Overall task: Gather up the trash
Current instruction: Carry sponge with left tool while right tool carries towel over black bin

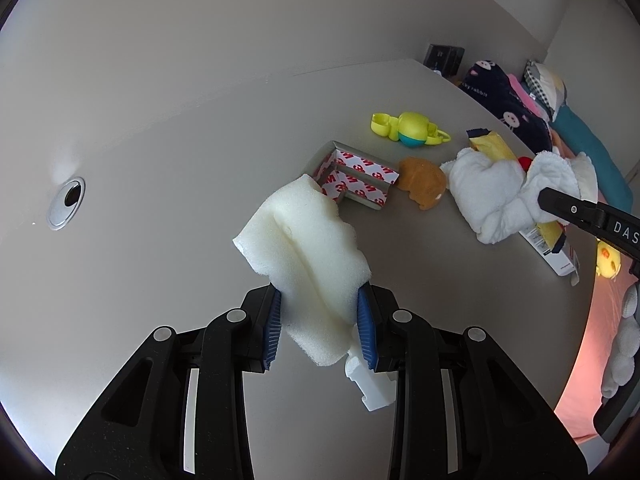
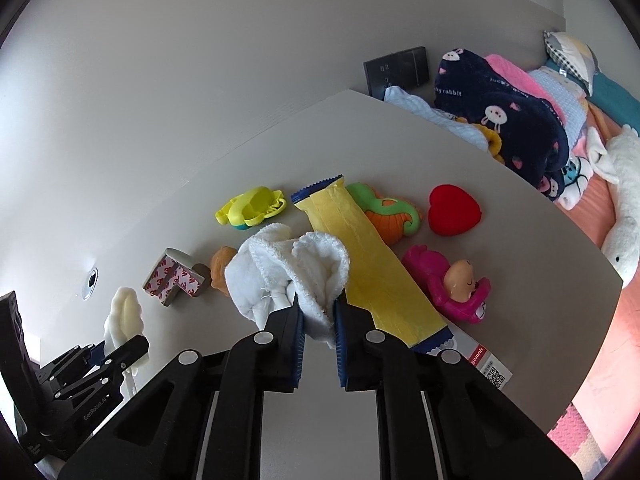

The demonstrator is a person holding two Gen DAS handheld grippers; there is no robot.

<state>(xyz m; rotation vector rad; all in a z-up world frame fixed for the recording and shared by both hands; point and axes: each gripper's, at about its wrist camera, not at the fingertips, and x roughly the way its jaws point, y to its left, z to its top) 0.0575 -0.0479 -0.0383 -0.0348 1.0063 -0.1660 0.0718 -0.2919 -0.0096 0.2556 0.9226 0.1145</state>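
Note:
My left gripper [image 1: 319, 312] is shut on a torn piece of white foam [image 1: 304, 240] and holds it above the grey table [image 1: 180, 140]; the foam also shows in the right wrist view [image 2: 126, 312]. A small white plastic piece [image 1: 370, 384] lies under the fingers. My right gripper [image 2: 318, 312] is shut on a fold of a white towel [image 2: 288, 272] that lies on the table. A long yellow wrapper [image 2: 360, 264] lies right beside the towel. A grey corner piece with 3M tape backing [image 1: 354, 178] lies behind the foam.
Toys lie on the table: a yellow-green toy [image 2: 252, 208], an orange plush [image 1: 422, 182], a green-orange toy [image 2: 390, 216], a red heart [image 2: 454, 210], a pink doll [image 2: 452, 284]. A white box [image 2: 486, 364] lies under the wrapper. Blankets and plush toys [image 2: 516, 116] fill the bed at right.

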